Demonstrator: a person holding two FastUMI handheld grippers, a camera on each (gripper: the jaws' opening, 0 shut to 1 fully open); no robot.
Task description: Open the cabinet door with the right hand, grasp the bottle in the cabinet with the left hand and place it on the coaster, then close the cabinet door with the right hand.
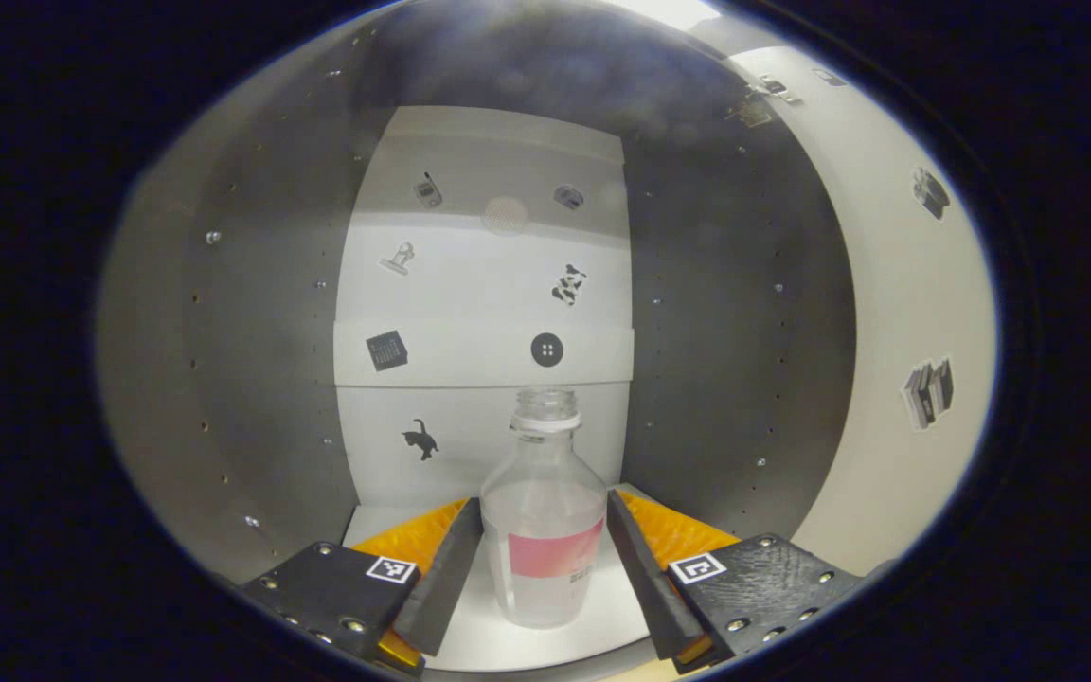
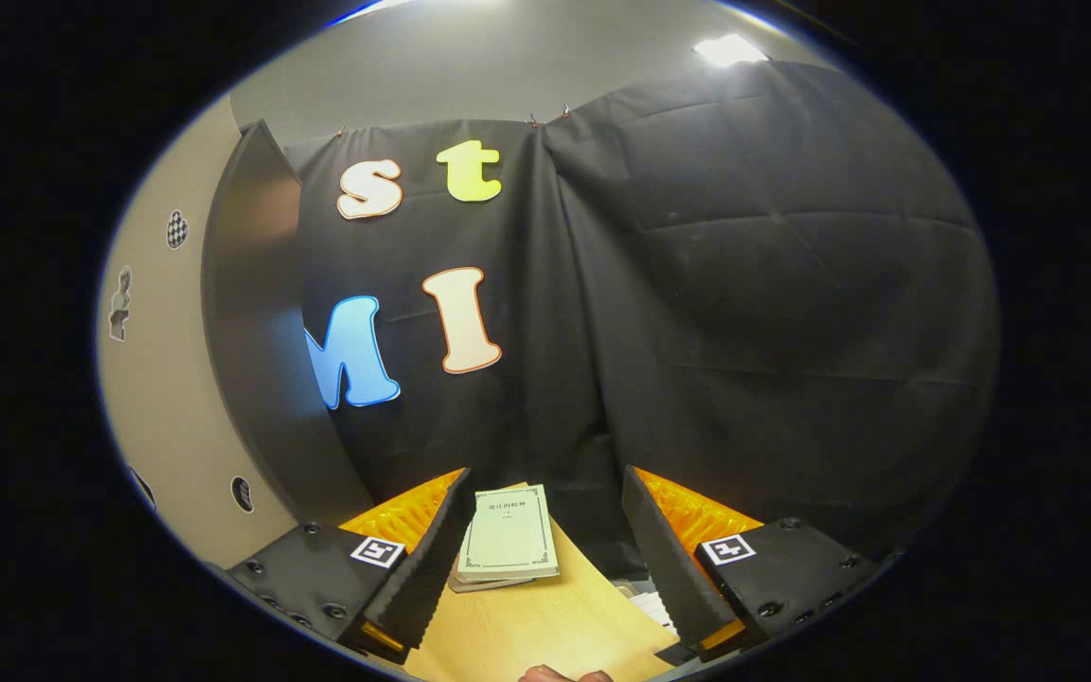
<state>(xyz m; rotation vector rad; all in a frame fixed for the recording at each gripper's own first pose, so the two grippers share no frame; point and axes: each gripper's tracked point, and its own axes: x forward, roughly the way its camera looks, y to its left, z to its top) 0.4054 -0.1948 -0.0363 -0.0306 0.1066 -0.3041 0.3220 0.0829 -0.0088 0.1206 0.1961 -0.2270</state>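
Item, my left gripper [image 1: 545, 559]: fingers spread, flanking without visibly touching a clear round plastic bottle [image 1: 544, 530], pink-labelled, upright on the smooth white cabinet [image 1: 484, 284] floor at six o'clock. Right gripper [image 2: 541, 559]: fingers apart, empty, over a pale booklet [image 2: 510, 532].

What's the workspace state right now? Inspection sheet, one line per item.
Surface: wooden table, bare near the right hand-held gripper.
Job's things: bottle upright on the white cabinet floor; door open; coaster nothing seen.
Clutter: books stacked on the table's far side.
Grippers: left hand-held gripper open, fingers either side of the bottle, not pressing; right hand-held gripper open, holding nothing, over the table.
Cables: nothing seen.
Surroundings: stickers on the cabinet's back panel and door; black cloth wall behind the table; fingertip at the bottom edge of the right gripper view.
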